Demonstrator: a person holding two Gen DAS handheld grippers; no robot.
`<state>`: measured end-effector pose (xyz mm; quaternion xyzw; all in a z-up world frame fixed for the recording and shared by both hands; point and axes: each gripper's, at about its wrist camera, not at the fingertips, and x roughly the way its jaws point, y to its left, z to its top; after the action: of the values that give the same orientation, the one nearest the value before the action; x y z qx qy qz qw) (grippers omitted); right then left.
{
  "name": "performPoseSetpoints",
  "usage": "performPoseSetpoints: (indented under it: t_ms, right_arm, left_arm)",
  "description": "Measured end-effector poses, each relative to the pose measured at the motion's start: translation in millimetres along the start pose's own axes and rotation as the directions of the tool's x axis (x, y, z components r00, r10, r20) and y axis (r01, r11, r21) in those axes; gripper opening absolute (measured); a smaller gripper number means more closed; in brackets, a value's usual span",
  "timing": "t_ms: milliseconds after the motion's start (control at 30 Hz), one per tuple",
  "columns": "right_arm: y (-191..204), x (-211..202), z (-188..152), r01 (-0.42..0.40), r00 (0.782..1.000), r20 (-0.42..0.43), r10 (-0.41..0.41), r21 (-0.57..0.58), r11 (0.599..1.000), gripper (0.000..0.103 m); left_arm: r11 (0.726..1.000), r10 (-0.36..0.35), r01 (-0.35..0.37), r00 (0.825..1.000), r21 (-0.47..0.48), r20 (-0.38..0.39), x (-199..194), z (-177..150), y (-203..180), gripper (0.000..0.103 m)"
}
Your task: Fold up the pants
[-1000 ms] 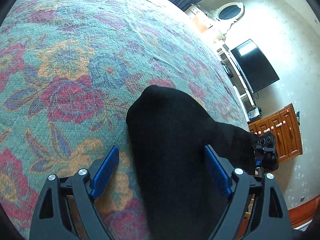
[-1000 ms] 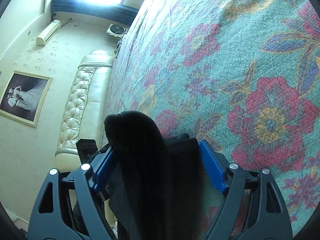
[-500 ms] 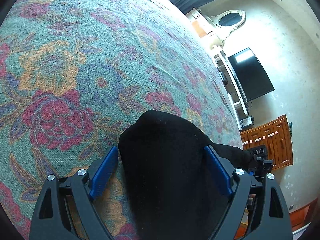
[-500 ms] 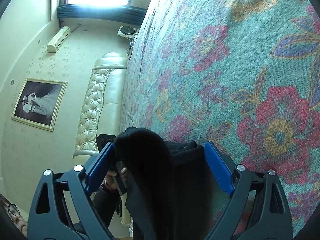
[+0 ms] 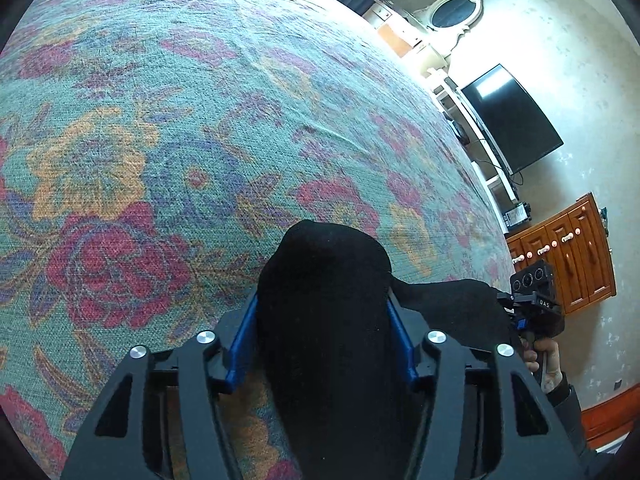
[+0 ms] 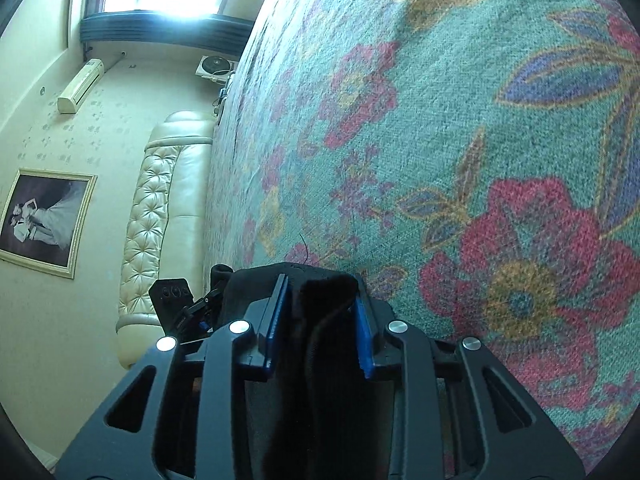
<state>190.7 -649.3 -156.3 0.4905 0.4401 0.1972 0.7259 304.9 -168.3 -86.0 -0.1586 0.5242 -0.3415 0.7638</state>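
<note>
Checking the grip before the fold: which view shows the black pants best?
The left wrist view: the black fabric pants bulge up between the left gripper pads. The right wrist view shows only a narrow pinched strip in the right gripper.

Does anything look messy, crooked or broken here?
Nothing stands out. Both the left gripper and the right gripper are closed on bunched black pants over the flowered bedspread, which shows only faint creases.
</note>
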Motion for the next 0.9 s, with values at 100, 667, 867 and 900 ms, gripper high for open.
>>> performPoseSetpoints:
  t_ms: [100,667,867,900]
  right_arm:
    - [1.8,2.2,-0.6,0.012,1.000,-0.001,-0.012,-0.015,1.000,0.028]
    - [1.7,-31.8,-30.4,-0.063,0.998,0.024,0.064,-0.015,0.998,0.074]
    - [2.8,-42.1,-72.1,-0.049,0.998,-0.045,0.048,-0.027,0.998,0.077]
    - [2.9,-43.2,-78.9,-0.059,0.997,-0.053,0.058,-0.023,0.998,0.078]
  left_arm:
    - [0.997,-0.058,0.058,0.998,-0.043,-0.001,1.1,0.0,6.3,0.038]
    - [0.979,-0.142,0.160,0.981,-0.129,0.134,-50.6,-31.1,20.8,0.081]
    - [0.982,-0.106,0.119,0.990,-0.149,0.091,-71.6,-74.6,16.4,0.082]
    - [0.981,-0.110,0.122,0.990,-0.152,0.090,-72.9,-81.6,14.8,0.082]
